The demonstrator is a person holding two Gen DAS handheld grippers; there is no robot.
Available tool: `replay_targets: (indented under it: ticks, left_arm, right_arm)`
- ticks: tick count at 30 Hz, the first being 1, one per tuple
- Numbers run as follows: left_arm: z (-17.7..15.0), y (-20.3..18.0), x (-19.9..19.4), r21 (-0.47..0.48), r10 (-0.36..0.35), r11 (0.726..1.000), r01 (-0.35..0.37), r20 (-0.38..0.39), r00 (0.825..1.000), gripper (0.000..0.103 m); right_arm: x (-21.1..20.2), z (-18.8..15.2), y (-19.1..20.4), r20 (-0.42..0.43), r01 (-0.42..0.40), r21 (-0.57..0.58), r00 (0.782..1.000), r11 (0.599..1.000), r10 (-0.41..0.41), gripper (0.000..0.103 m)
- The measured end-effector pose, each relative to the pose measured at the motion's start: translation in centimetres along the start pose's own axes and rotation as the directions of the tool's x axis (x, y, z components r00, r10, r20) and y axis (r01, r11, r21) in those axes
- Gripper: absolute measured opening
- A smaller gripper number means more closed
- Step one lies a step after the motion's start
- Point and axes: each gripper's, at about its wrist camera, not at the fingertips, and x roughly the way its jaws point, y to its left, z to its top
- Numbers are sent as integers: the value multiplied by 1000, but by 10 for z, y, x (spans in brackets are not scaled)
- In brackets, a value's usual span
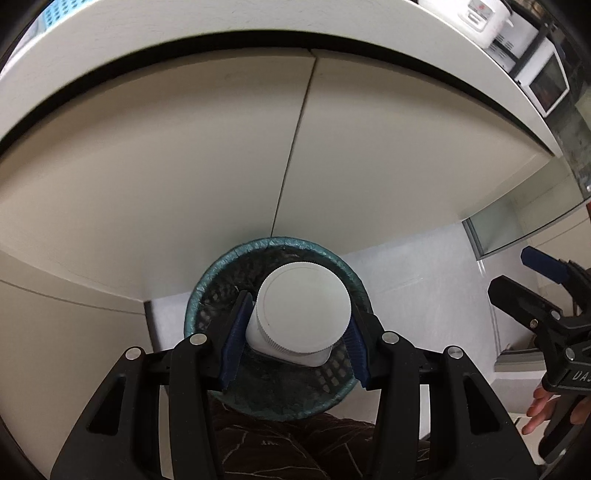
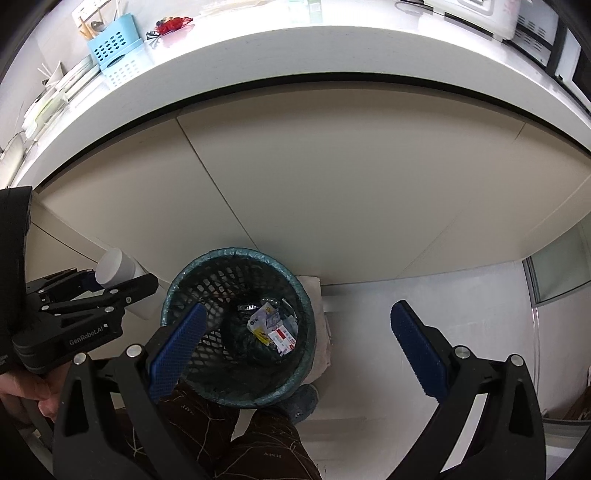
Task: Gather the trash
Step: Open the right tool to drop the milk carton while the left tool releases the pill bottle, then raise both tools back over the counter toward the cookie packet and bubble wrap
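Observation:
My left gripper [image 1: 295,343] is shut on a white plastic bottle [image 1: 299,317] with a ribbed cap, held lid-up right over the mouth of a dark mesh trash bin [image 1: 207,295] lined with a green bag. In the right wrist view the same bottle [image 2: 114,271] and left gripper [image 2: 94,284] show at the left, beside the bin [image 2: 192,280]. Small packets and wrappers [image 2: 271,326] lie at the bin's bottom. My right gripper [image 2: 295,336] stands wide open above the bin's right side, nothing between its blue pads [image 2: 417,347].
Beige cabinet doors [image 2: 332,192] under a white counter [image 2: 295,55] rise behind the bin. A blue perforated basket [image 2: 114,48] and an appliance [image 1: 484,18] sit on the counter. A person's patterned trouser leg [image 2: 258,443] and slipper [image 2: 306,402] are by the bin. A cloth [image 2: 314,291] lies behind it.

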Motion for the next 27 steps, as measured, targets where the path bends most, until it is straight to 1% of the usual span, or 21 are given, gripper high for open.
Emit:
replay_targets:
  ticks: [3,4,6,8,12,14,16,18,22,24,27]
  left_arm:
    - [0,-1,-3,4,0,1000,0,9,1000,49]
    - [2,-1,-3,6,3,1000,-3,11,1000,52]
    - [2,-1,-7,9,5,1000,-5,30,1000,59]
    - [3,0,-11,-1,3,1000,-3,46,999,69]
    - [5,2,-20,-16,1,1000,0,73,997,80]
    - [7,5,-31,-17,-1,1000,2,99,995,90]
    - [8,7,-45,-19,-6,1000,9,133,991,96]
    - [12,10,-58,-20,-5,1000,8,156,988,97]
    - [25,24,-88,-59,-3,998,15,195,981,97]
    - [30,28,-95,-69,4,998,12,220,976,97]
    - [44,39,-117,-94,25,996,-1,257,966,97]
  right_arm:
    - [0,0,2,4,-3,0,1000,1000,3,95]
    - [-1,0,2,9,-7,2,1000,1000,7,95]
    - [-2,1,4,16,-12,2,1000,1000,12,95]
    - [-2,4,5,22,-16,-1,1000,1000,16,95]
    - [-6,9,6,35,-19,2,999,1000,19,95]
    - [-8,11,7,43,-20,3,999,1000,20,96]
    - [-11,14,8,55,-24,6,998,1000,23,96]
    - [-17,20,9,72,-30,9,997,999,30,96]
    - [-29,38,14,110,-58,3,992,998,57,96]
    - [-35,51,18,134,-67,-11,989,998,68,96]
    - [-47,76,24,177,-76,-33,981,997,81,96]
